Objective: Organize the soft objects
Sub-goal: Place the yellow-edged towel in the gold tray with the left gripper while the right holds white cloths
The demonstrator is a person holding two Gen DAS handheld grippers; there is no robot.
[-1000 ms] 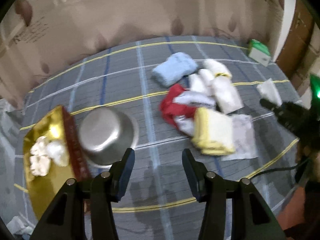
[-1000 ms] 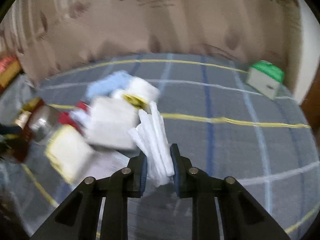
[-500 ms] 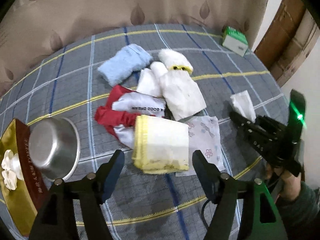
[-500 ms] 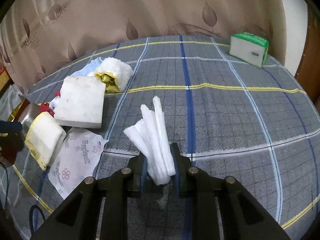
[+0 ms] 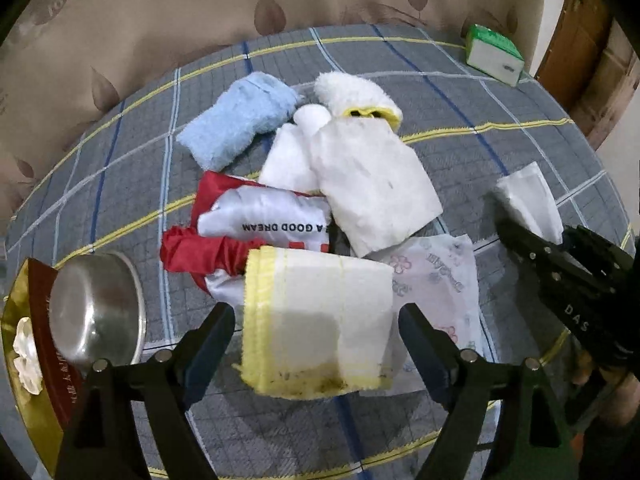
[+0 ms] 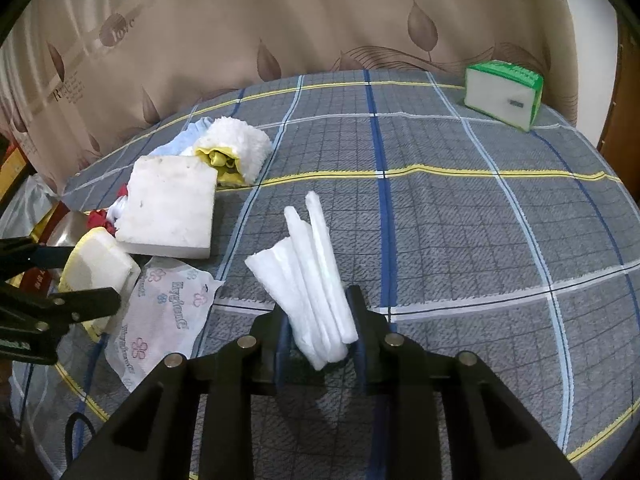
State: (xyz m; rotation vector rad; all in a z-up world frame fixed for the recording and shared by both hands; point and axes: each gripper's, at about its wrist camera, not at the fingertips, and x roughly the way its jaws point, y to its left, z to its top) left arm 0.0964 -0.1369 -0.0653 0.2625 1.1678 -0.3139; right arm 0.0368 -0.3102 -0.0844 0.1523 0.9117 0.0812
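The left gripper [image 5: 314, 344] has come in closer than half a second ago, its jaws spread wide around the yellow-edged white folded cloth [image 5: 320, 320] lying on the plaid-covered bench [image 6: 460, 216]. The right gripper [image 6: 320, 328] stays clamped on the folded white tissue stack [image 6: 308, 276], above the bench as before.

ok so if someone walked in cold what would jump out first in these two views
Probably the jumbled pile of cloths on the checked cover, with the yellow-edged white cloth lying right between the open fingers of the left tool. Next, the right tool, shut on a folded white cloth that sticks up above the cover. The green and white tissue box stands alone at the far right.
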